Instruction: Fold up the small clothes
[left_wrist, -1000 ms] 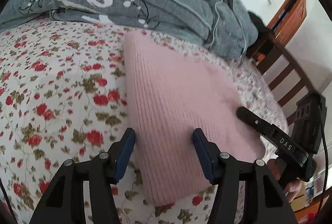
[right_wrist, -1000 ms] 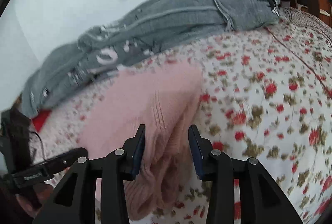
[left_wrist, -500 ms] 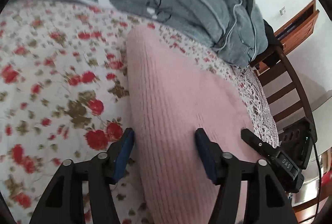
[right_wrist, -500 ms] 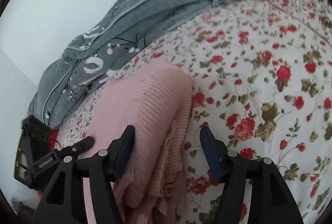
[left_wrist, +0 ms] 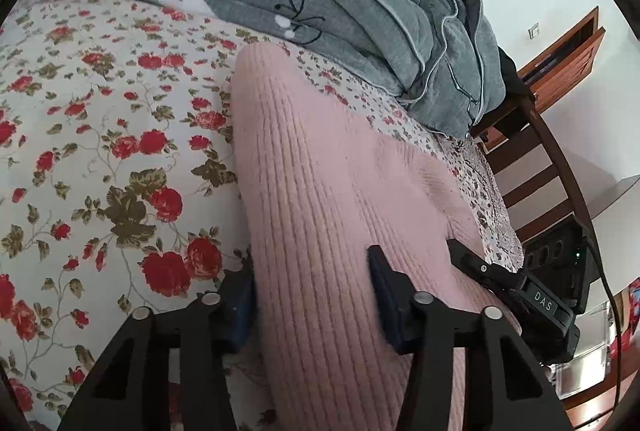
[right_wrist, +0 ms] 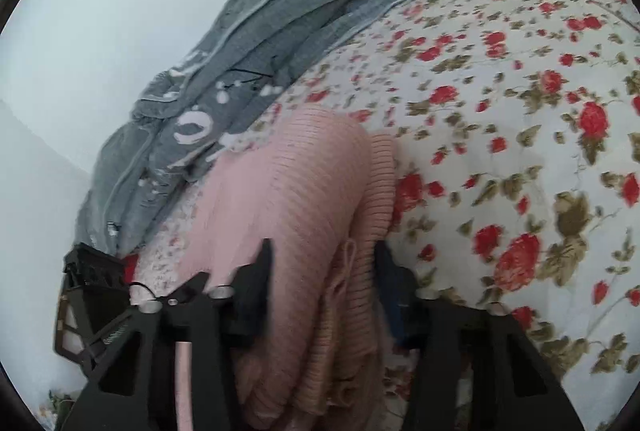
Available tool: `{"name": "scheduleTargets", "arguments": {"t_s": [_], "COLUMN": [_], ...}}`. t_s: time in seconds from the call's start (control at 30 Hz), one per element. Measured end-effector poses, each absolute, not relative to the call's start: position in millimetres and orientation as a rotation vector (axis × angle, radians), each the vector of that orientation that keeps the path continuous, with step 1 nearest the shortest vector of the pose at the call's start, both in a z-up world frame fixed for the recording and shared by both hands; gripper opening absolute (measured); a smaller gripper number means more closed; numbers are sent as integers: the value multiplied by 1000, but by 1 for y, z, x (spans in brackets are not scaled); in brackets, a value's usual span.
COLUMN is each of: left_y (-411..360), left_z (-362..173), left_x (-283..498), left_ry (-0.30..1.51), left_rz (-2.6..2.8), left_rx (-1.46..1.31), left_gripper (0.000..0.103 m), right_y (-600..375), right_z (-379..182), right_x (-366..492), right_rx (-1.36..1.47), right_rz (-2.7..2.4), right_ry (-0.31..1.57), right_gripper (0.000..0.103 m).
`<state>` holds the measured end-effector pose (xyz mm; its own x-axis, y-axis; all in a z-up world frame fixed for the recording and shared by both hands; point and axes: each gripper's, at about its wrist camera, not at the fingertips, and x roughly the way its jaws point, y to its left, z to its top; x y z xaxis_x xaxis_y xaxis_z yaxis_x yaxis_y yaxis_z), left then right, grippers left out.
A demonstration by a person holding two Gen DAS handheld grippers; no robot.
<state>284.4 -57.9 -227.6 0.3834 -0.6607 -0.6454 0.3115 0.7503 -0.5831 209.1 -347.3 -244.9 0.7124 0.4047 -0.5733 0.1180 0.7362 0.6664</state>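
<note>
Both my left gripper [left_wrist: 312,295] and right gripper [right_wrist: 324,291] are closing, jaws astride the near edges of the pink ribbed sweater [left_wrist: 320,191] on the floral bedsheet [left_wrist: 100,151], so a shallow bite might catch only top layers and spill the fold, while its near hem is cut off and the grey quilt [left_wrist: 320,3] lies beyond.

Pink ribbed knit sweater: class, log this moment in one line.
item: pink ribbed knit sweater on floral bedsheet | left tool: closing around near edge | right tool: closing around bunched edge
</note>
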Motion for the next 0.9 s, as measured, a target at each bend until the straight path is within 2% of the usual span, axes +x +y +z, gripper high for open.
{"name": "scheduleTargets", "arguments": {"t_s": [0.17,0.4,0.6,0.9], "left_y": [-49,-20,36,95], "left_z": [-219,-204,-184,-186], "left_x": [277,260,242,252], "left_ry": [978,934,864,842], "left_rz": [-627,-594,-501,-421], "left_rx": [-411,-427,-397,-462], "left_gripper": [39,38,38,38], "right_y": [-342,-311,-264,-191], "right_z": [-236,-213,-211,-208], "right_x": [202,184,192,222], "right_rx": [736,699,698,587], "right_rz": [182,267,362,397], "right_ry": [719,637,642,701], "right_gripper": [32,30,29,29]}}
